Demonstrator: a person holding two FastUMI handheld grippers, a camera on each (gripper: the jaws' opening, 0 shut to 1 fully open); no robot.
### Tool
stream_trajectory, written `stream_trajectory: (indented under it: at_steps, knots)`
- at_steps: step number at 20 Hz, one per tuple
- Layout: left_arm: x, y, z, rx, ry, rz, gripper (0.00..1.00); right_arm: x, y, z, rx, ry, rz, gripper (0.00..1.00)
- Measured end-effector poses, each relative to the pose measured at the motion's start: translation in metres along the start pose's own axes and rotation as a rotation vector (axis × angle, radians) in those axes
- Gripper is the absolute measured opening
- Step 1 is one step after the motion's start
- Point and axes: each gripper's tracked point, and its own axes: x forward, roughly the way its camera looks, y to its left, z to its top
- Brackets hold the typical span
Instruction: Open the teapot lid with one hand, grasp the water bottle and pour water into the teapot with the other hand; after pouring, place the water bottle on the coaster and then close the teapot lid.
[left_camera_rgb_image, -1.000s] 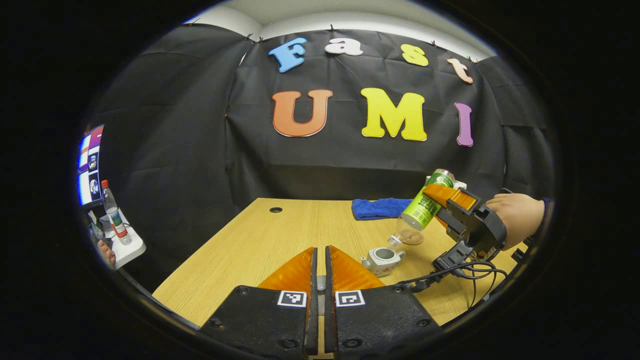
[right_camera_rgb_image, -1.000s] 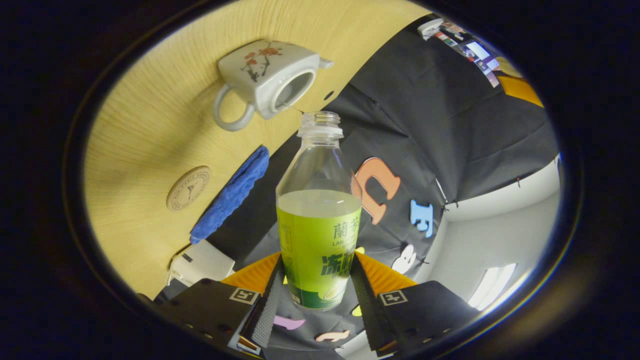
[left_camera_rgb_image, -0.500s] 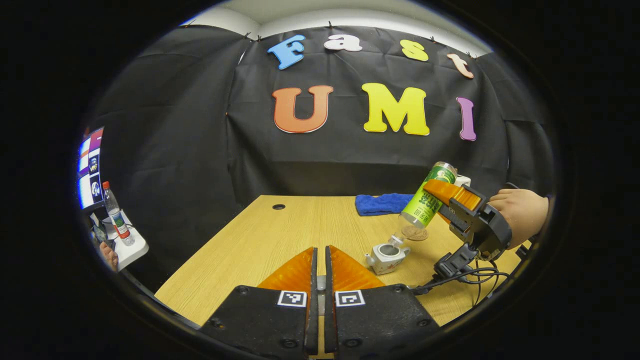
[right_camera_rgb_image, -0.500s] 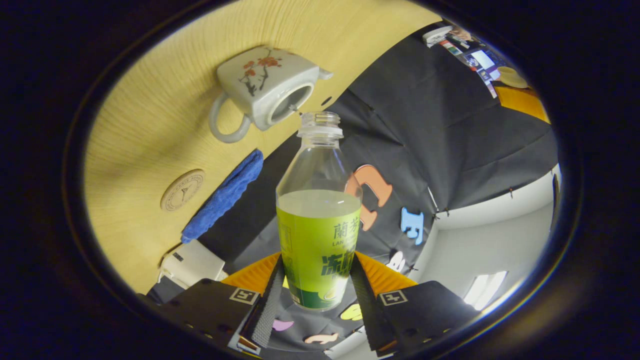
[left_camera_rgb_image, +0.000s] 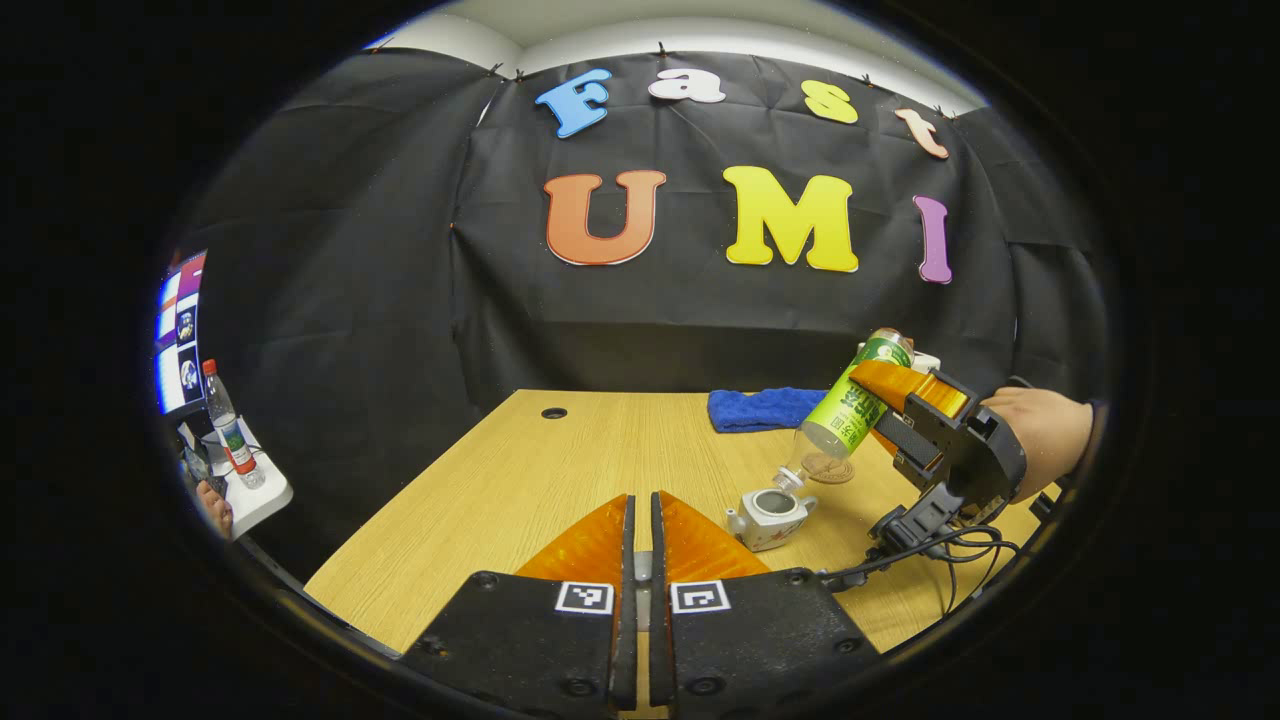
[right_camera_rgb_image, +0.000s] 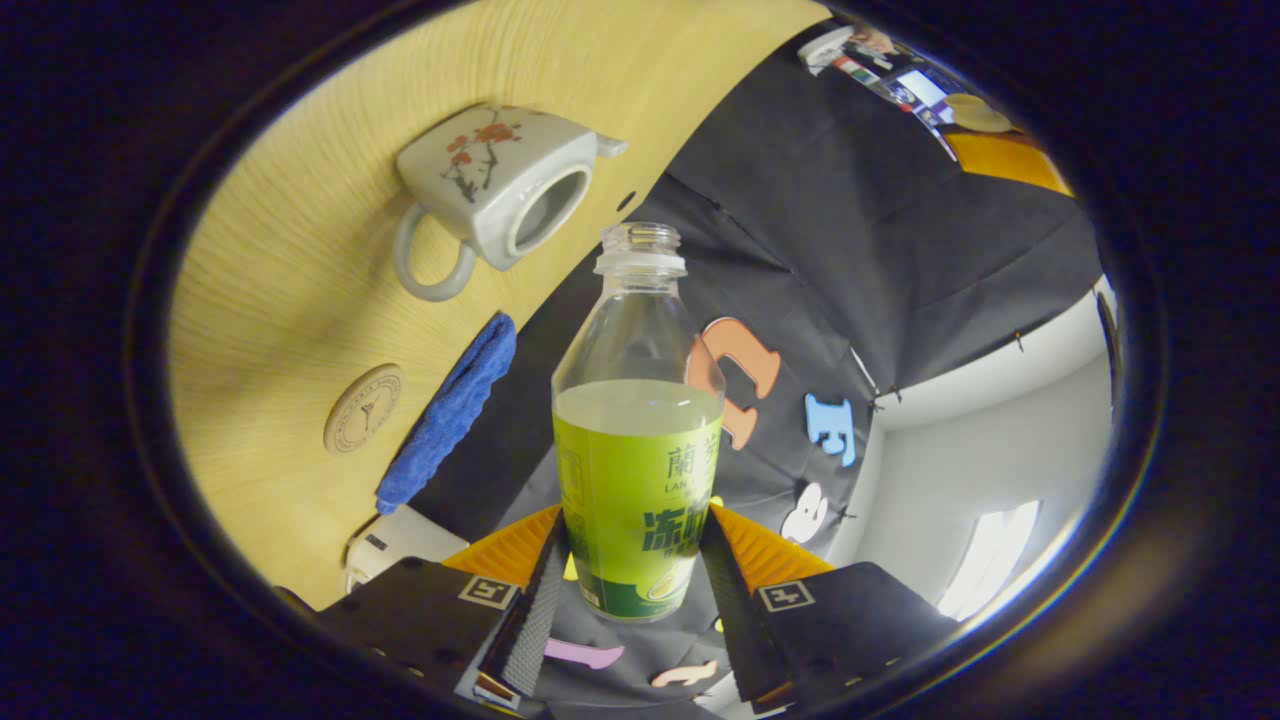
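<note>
The right tongs (right_camera_rgb_image: 632, 590) clamp the half-full, probably slippery bottle (right_camera_rgb_image: 637, 440) low on its label, tipped over the open teapot (left_camera_rgb_image: 768, 512); the left tongs (left_camera_rgb_image: 640, 560) sit closed, perhaps pinching the lid.

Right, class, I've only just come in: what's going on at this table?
A person is pouring from a water bottle into a small white teapot on a wooden table. The right gripper is shut on the bottle and tips its open mouth down over the teapot's opening, which has no lid on it. The left gripper is held back with its fingers together. A round coaster and a blue cloth lie nearby.
</note>
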Motion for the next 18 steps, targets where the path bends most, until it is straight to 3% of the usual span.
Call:
stream_trajectory:
  at_steps: [2,6,7,12,18]
  knots:
    - [0.003,-0.002,-0.002,-0.007,0.006,-0.009,0.07,-0.002,0.008,-0.003,0.113,0.019,0.023,0.75]
    - [0.005,-0.002,-0.004,-0.009,0.012,-0.003,0.07,-0.011,0.041,-0.014,0.386,0.102,0.167,0.72]
    - [0.006,-0.002,-0.005,-0.008,0.013,-0.003,0.07,-0.011,0.046,-0.016,0.473,0.125,0.192,0.75]
    - [0.006,-0.003,-0.008,-0.002,0.02,-0.009,0.07,-0.007,0.06,-0.016,0.996,0.21,0.329,0.72]
    - [0.007,-0.008,-0.008,0.006,0.025,-0.01,0.07,0.01,0.075,-0.024,1.457,0.341,0.422,0.74]
